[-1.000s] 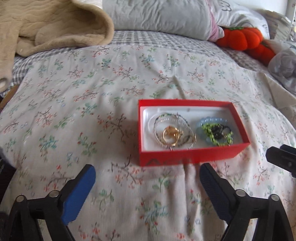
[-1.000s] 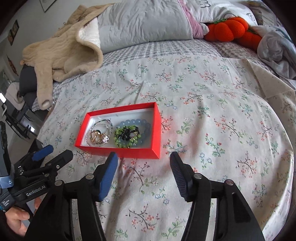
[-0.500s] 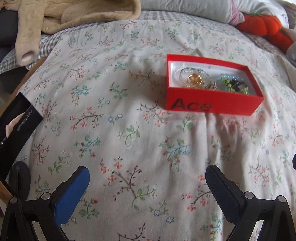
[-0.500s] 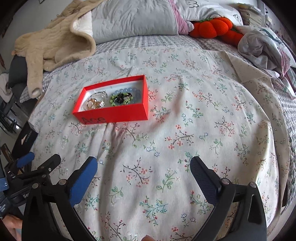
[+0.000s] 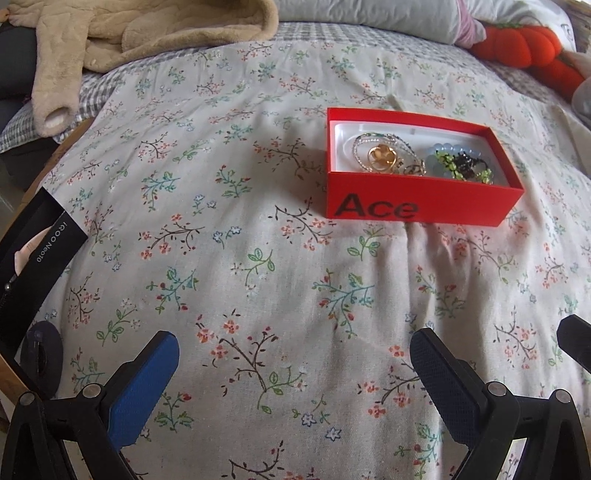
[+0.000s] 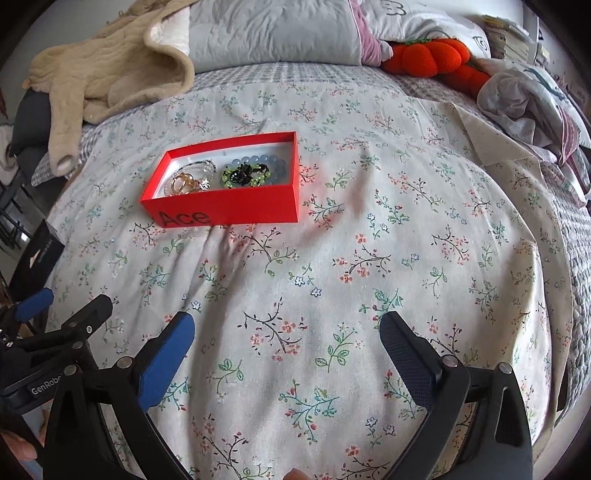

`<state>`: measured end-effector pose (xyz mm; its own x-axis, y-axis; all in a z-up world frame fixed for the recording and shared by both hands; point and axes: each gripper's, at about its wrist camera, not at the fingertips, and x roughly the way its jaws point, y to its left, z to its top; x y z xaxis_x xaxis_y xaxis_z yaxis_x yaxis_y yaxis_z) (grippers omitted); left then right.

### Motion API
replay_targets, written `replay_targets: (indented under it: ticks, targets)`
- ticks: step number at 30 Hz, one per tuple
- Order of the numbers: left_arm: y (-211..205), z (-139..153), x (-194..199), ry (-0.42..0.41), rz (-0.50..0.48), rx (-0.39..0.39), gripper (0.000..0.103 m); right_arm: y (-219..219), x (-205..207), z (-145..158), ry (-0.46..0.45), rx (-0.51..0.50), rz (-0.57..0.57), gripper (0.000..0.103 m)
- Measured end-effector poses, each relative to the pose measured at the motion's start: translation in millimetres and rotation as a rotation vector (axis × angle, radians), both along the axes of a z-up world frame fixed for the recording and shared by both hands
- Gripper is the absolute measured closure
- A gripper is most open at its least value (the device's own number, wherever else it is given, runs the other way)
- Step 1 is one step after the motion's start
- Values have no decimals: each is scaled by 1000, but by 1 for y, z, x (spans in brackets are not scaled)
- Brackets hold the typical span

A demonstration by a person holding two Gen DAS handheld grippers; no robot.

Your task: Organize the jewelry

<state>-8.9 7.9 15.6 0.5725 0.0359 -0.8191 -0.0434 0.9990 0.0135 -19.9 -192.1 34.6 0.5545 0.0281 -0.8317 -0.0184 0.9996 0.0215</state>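
Observation:
A red box marked "Ace" [image 5: 421, 211] [image 6: 229, 210] sits on the floral bedspread. It holds gold and silver rings and bracelets [image 5: 384, 157] [image 6: 188, 181] on its left and blue, green and black bead bracelets [image 5: 461, 166] [image 6: 255, 171] on its right. My left gripper [image 5: 295, 354] is open and empty, well short of the box. My right gripper [image 6: 288, 339] is open and empty, also back from the box. The left gripper [image 6: 62, 306] also shows at the lower left of the right wrist view.
A black box lid [image 5: 33, 266] [image 6: 38, 258] lies at the bed's left edge. A beige fleece garment [image 5: 122, 33] [image 6: 107, 70], grey pillow [image 6: 273, 33], orange pumpkin plush [image 5: 528, 40] [image 6: 432, 55] and crumpled clothes [image 6: 532, 96] lie at the back.
Both grippers have pulled back from the red box toward the near edge of the bed, and the right gripper has opened wider. The box and jewelry have not moved.

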Motion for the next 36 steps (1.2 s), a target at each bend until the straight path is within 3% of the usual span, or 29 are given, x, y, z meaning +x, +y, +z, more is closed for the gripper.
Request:
replay_targets:
  ticks: [36]
  targets:
    - [-8,-3,-2,6,-27,25,0,2,2,-4,17,0,-11,2]
